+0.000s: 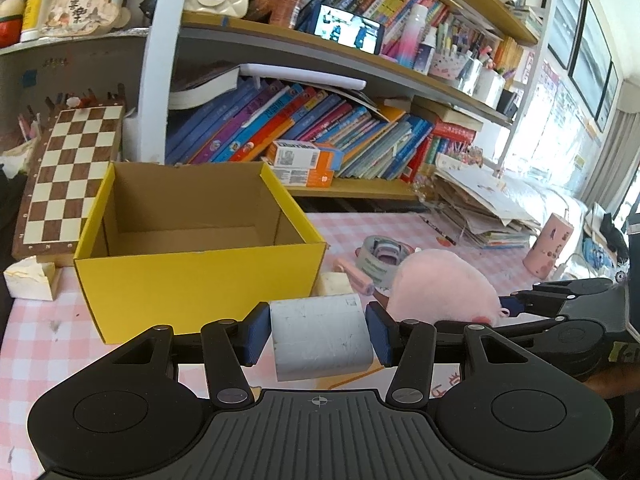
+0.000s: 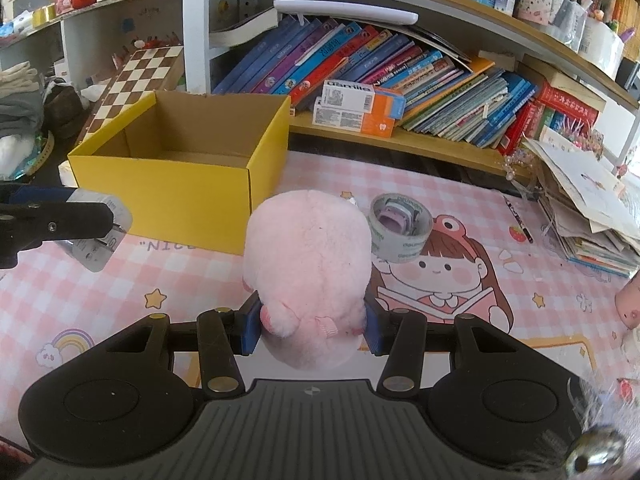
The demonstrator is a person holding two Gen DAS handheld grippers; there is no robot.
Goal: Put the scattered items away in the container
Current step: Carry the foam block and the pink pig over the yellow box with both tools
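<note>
An empty yellow cardboard box (image 1: 200, 280) (image 2: 180, 184) stands on the pink checked mat. In front of its near wall, my left gripper (image 1: 320, 334) is shut on a white rectangular charger block (image 1: 320, 338), held above the mat; the same block (image 2: 98, 224) shows at the left edge of the right wrist view. My right gripper (image 2: 312, 330) is shut on a pink plush toy (image 2: 306, 272) (image 1: 444, 288), to the right of the box. A roll of grey tape (image 2: 400, 226) (image 1: 380, 256) lies beyond the plush.
A chessboard (image 1: 72, 176) leans behind the box. Bookshelves (image 1: 320, 128) run along the back. A paper stack (image 2: 592, 208) sits at the right, a pen (image 2: 518, 220) beside it. A pink cylinder (image 1: 548, 248) and a small pink tube (image 1: 356, 276) lie on the mat.
</note>
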